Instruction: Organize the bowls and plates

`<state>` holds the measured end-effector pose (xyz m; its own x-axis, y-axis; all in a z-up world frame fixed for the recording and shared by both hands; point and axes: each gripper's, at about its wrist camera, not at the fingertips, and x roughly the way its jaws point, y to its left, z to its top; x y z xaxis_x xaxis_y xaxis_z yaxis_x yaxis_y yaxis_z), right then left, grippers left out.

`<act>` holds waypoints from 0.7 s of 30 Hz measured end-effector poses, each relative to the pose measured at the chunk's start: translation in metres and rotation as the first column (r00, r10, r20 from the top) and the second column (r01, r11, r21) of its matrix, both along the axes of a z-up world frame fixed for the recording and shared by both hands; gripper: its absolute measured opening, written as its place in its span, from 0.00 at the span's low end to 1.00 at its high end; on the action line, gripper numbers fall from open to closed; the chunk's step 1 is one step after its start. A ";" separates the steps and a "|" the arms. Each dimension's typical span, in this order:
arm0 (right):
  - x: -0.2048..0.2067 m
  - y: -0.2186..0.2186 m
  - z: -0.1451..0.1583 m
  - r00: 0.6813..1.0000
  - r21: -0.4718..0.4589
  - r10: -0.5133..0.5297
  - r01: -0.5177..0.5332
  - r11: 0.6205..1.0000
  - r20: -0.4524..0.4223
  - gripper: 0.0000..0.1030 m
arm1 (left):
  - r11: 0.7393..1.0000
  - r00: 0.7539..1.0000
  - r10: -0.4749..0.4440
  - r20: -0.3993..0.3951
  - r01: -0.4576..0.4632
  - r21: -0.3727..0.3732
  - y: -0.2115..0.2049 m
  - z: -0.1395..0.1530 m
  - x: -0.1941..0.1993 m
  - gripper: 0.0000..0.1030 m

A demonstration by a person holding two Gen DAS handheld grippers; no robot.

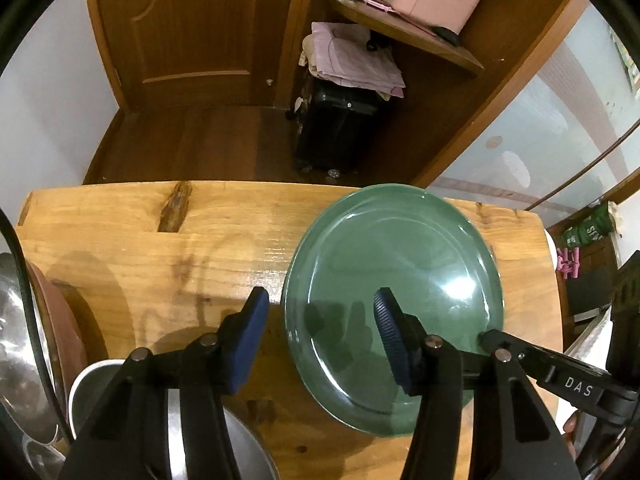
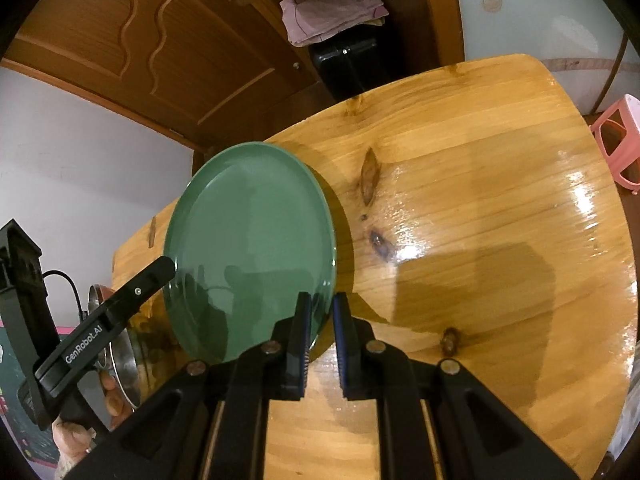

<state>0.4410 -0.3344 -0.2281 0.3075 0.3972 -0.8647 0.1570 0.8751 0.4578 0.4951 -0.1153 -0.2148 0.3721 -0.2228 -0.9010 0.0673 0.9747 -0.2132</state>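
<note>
Centrally, the right gripper has its fingers drawn nearly together on the near rim of the green plate, one pad above the lip and one beside it; whether the pads truly pinch the rim cannot be told from this view. The left gripper stands with fingers half apart, straddling the opposite edge of the same plate, one over the glaze and the other over the bare wood, pressing on nothing. The plate lies flat on the wooden surface, towards its far corner. Its glossy glaze suggests a stiff, fairly heavy, brittle piece, likely slippery under rubber pads. The raised rim is the only place offering a hold, and a grip on both sides would probably steady it best. At the left edge stand a metal bowl and stacked dishes.
</note>
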 end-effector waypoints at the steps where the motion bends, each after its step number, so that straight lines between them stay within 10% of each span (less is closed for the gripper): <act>1: -0.001 -0.001 -0.002 1.000 -0.003 0.004 -0.003 1.000 0.006 0.07 | 1.000 1.000 0.001 0.002 -0.001 0.003 0.000 0.000 0.000 0.52; 21: -0.009 -0.012 -0.001 0.999 0.008 0.029 -0.029 1.000 0.022 0.06 | 0.993 1.000 -0.015 -0.005 0.016 0.116 -0.011 -0.012 0.012 0.10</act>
